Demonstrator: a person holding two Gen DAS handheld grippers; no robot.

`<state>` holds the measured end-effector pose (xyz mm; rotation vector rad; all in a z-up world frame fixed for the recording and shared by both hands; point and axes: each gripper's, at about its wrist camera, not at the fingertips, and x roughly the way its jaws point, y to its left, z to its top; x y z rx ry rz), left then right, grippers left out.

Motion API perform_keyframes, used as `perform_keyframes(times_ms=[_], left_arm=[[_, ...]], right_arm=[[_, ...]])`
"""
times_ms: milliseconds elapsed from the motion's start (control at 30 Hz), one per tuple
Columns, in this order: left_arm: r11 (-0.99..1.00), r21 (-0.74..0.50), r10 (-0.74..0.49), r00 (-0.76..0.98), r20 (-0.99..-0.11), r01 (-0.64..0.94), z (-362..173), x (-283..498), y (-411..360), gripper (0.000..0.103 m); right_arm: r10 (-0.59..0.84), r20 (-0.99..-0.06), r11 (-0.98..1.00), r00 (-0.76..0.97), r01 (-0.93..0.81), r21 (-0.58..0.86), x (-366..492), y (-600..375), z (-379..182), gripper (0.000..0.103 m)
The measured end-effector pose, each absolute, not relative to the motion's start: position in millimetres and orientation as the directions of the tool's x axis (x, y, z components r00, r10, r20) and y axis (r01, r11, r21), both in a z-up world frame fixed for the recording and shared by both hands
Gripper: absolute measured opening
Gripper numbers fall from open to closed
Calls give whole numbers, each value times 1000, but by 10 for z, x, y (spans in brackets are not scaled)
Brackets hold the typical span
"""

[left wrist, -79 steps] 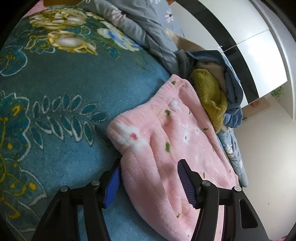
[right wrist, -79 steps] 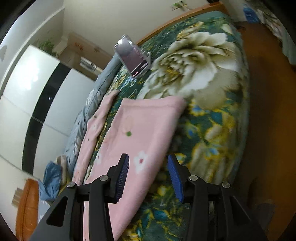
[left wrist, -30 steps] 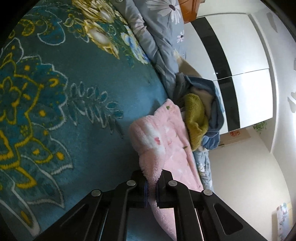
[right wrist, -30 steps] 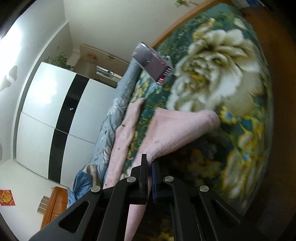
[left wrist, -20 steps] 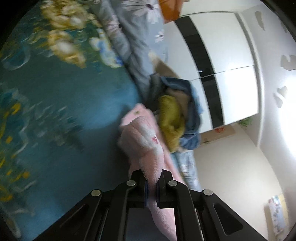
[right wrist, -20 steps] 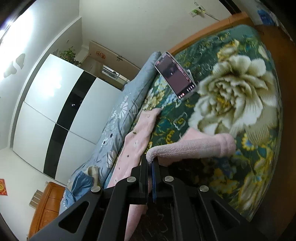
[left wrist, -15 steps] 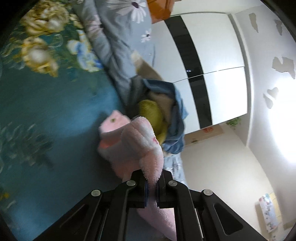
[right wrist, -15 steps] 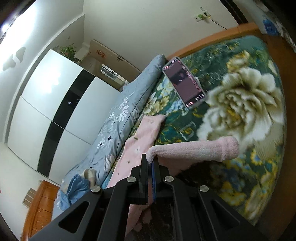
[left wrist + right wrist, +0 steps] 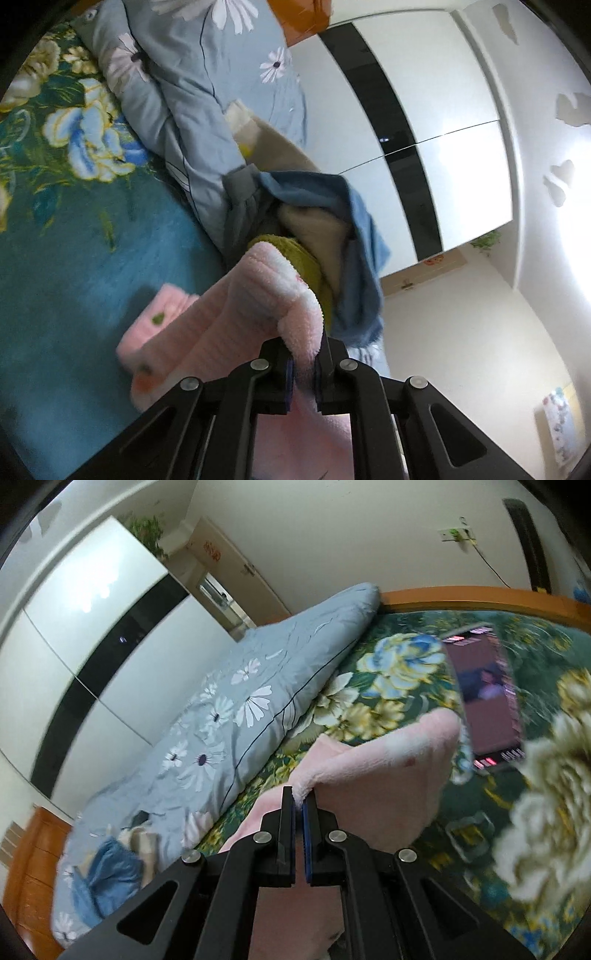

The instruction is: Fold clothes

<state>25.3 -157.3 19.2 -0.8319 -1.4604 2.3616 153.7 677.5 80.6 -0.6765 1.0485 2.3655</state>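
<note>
A pink fleece garment [image 9: 236,314] with small flower prints lies on a floral bedspread [image 9: 74,236]. My left gripper [image 9: 303,347] is shut on its thick ribbed edge and holds that edge lifted off the bed. My right gripper [image 9: 298,801] is shut on another edge of the same pink garment [image 9: 376,775] and holds it raised, so the cloth drapes down below the jaws.
A heap of clothes, blue [image 9: 354,236], beige and olive [image 9: 299,254], lies beside a grey-blue flowered duvet [image 9: 236,716] along the bed's far side. A lit phone [image 9: 484,698] lies on the bedspread. A white and black wardrobe [image 9: 74,642] stands behind.
Both grippers closed on the pink garment's edges and have lifted them up off the bed and toward the far side; the cloth now hangs from the jaws.
</note>
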Motion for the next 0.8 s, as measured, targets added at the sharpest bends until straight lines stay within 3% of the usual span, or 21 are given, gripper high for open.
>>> perform_keyframes(times_ms=[333,600,667,700,767,800], left_arm=[[-587,-780,405,-755,-516,217,-395,-623,-1396,11],[-627,-752,415,-730,-542,202,-578,-743,-1294,15],[-640,-748,417,-737,-532,178,-527,-684,-1261,28],[-646,-745,418,-742,-525,163,-490,-638,-1242,46],[-668,-731,408,-752,-518,142,-409,-540,-1204,69],[-691,-710,389,-759,-522,135,-348,-470,-1184,69]], right_arm=[[215,-751,-649,-625,-666,368,100,6896,143,3],[148,-789,-644,-596,-664,380,-211,6963,-430,5],[138,-782,-650,-608,-651,391,-205,6968,-476,5],[133,-779,-657,-613,-643,393,-197,6971,-481,6],[130,-764,-671,-632,-624,401,-158,6983,-437,14],[125,-753,-676,-646,-611,412,-129,6988,-399,25]])
